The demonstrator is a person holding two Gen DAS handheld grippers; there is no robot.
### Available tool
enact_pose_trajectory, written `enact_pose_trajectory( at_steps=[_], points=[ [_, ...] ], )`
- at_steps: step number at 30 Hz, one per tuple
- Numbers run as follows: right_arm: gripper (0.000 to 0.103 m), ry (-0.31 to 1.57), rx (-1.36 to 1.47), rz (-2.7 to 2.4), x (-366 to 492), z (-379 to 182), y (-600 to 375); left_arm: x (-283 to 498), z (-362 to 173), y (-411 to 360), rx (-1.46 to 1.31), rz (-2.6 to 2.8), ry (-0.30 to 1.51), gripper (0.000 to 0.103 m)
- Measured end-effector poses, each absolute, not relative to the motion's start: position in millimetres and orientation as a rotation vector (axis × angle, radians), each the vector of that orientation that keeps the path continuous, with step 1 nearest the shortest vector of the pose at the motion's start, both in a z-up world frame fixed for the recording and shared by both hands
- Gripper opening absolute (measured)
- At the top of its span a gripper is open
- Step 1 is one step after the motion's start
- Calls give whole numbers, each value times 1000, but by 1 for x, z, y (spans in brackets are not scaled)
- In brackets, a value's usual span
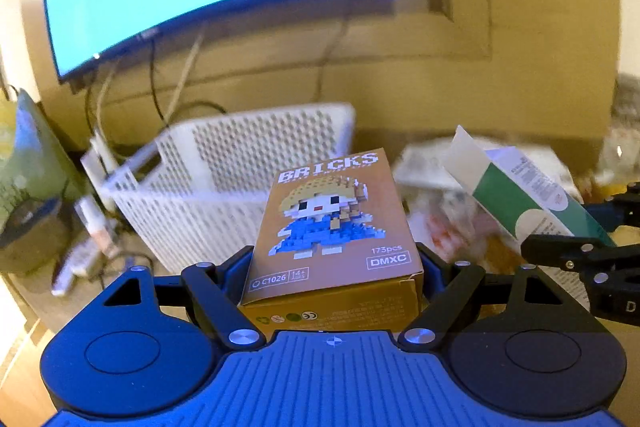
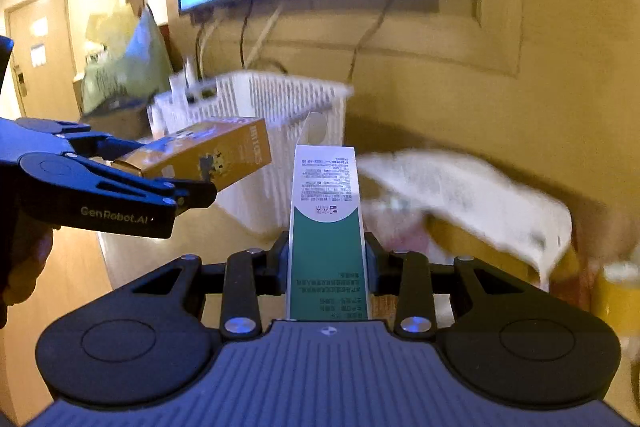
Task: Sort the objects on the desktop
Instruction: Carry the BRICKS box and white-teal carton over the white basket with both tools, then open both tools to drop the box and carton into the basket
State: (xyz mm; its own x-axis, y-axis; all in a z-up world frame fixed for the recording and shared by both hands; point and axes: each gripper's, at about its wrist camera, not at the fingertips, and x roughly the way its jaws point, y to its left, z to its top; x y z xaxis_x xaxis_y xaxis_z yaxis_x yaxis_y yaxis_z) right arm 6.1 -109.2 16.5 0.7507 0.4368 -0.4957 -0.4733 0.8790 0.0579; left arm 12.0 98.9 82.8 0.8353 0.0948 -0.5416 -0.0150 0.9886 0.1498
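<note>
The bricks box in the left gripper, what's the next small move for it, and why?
Probably carry it forward over the white basket and only then open. The left gripper is clamped on the bricks box, which is held short of the basket's near rim; the basket stands open-topped just ahead.

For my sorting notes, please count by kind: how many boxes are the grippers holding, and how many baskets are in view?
Boxes held: 2, the brown bricks box in the left gripper and the green-and-white box in the right gripper.
Baskets: 1, the white basket.
Total: 3.
</note>
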Motion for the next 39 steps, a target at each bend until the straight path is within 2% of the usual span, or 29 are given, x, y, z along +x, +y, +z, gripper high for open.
enact_pose_trajectory(
  at_steps=[9,17,25,39],
  points=[
    [40,447,-66,509,69,70,-40,64,125,156,203,64,510,81],
    [40,521,-11,414,145,90,45,134,126,232,257,30,512,81],
    [40,723,26,270,223,62,122,207,102,307,242,-23,678,81],
    [40,1045,98,75,286,3,156,269,44,331,256,-146,943,82]
  ],
)
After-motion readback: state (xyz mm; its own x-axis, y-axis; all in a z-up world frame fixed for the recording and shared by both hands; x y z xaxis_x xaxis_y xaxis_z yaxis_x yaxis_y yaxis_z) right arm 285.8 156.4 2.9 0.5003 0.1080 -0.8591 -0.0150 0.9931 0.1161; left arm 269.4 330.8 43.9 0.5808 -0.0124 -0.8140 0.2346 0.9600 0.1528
